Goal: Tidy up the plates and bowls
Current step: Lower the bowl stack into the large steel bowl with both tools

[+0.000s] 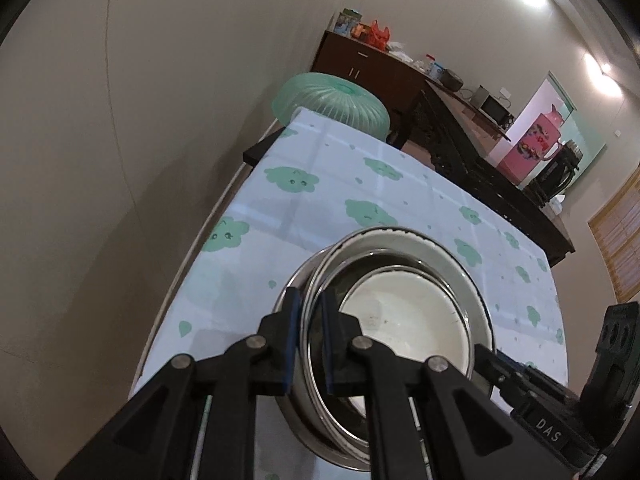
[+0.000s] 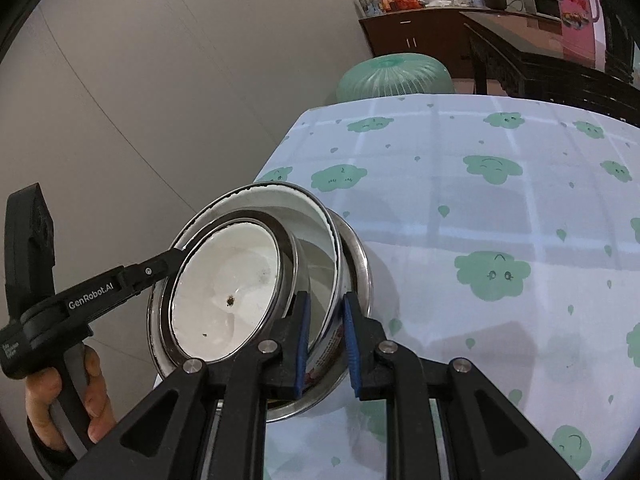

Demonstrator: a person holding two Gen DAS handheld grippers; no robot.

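A stack of steel bowls [image 1: 452,264] with a white-lined bowl [image 1: 412,320] nested inside is held tilted over the cloud-print tablecloth [image 1: 320,184]. My left gripper [image 1: 309,320] is shut on the stack's near rim, one finger inside and one outside. In the right wrist view my right gripper [image 2: 325,316] is shut on the opposite rim of the stack [image 2: 320,220], around the white-lined bowl [image 2: 224,288]. The left gripper [image 2: 176,258] shows there gripping the far rim. The right gripper's body shows at the lower right of the left wrist view.
A green mesh food cover [image 1: 332,104] sits past the table's far end, also in the right wrist view [image 2: 394,76]. Beyond stand a dark sideboard [image 1: 472,148] with a pink jug [image 1: 532,144], a microwave and clutter. A wall runs along the left.
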